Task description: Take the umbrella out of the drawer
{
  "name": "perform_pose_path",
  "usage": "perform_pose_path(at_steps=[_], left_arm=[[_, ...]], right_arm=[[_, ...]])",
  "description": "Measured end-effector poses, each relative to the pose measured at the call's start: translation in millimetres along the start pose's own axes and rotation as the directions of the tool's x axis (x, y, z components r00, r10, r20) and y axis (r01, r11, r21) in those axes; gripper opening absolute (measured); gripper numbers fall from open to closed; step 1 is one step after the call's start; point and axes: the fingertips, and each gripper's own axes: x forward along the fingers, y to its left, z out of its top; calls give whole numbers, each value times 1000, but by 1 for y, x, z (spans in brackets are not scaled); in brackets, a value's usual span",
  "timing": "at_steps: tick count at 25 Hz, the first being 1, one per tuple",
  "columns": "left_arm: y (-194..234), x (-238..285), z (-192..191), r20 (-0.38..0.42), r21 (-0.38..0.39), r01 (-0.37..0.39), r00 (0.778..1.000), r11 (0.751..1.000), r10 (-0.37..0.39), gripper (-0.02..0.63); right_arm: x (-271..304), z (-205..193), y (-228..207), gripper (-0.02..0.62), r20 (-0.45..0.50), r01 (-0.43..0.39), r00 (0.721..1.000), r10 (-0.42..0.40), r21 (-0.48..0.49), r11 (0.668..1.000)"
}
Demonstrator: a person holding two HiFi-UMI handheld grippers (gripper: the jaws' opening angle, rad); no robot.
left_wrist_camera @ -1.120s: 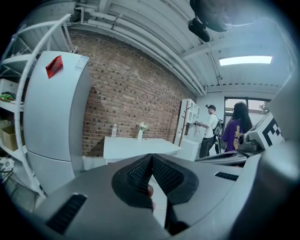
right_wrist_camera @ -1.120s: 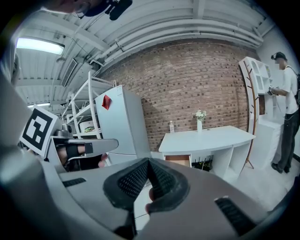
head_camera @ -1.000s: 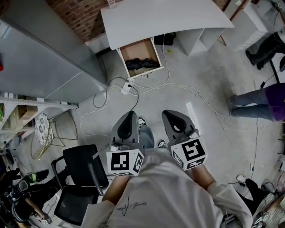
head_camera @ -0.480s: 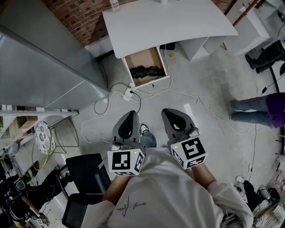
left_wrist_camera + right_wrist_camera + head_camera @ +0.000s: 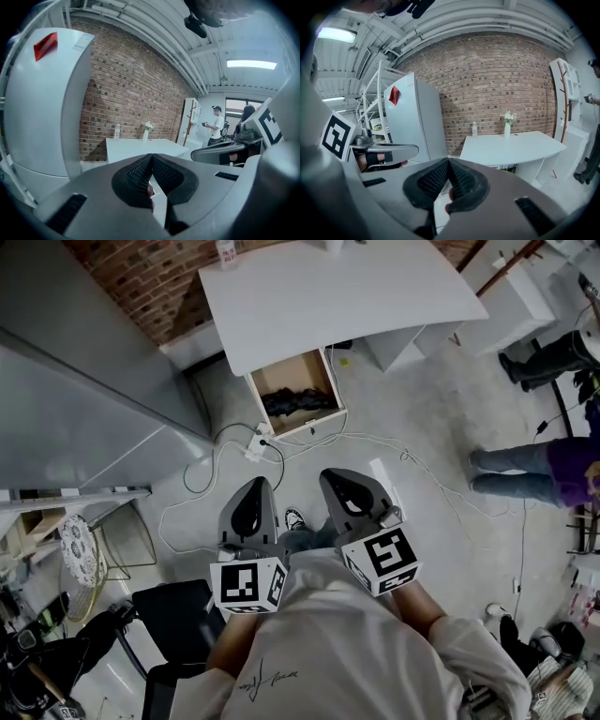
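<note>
A black folded umbrella (image 5: 298, 401) lies in an open wooden drawer (image 5: 320, 418) under the white desk (image 5: 337, 296), straight ahead on the floor level. My left gripper (image 5: 251, 507) and right gripper (image 5: 349, 495) are held side by side in front of my body, well short of the drawer. Both are shut with nothing between their jaws. In the left gripper view the left gripper (image 5: 151, 160) points toward the desk (image 5: 140, 146). The right gripper (image 5: 448, 164) in its own view faces the desk (image 5: 511, 145) too; the drawer is hidden behind the jaws in both.
White cables and a power strip (image 5: 255, 442) trail across the concrete floor between me and the drawer. A grey cabinet (image 5: 75, 399) stands at left, a black chair (image 5: 169, 615) at lower left. A person's legs (image 5: 516, 470) stand at right. A bottle (image 5: 474, 129) and vase (image 5: 507, 126) sit on the desk.
Both grippers have moved forward together toward the desk; the drawer and desk appear nearer and the black chair has slid down out of the lower left. Both jaws stayed shut.
</note>
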Motion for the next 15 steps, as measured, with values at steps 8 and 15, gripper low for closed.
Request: perform_pose_path(at_steps=[8, 15], left_arm=[[2, 30, 6, -6, -22, -4, 1000, 1000, 4, 18], [1, 81, 24, 8, -21, -41, 999, 999, 41, 18]], right_arm=[[25, 13, -27, 15, -1, -20, 1000, 20, -15, 1000], [57, 29, -76, 15, 7, -72, 997, 72, -17, 997]])
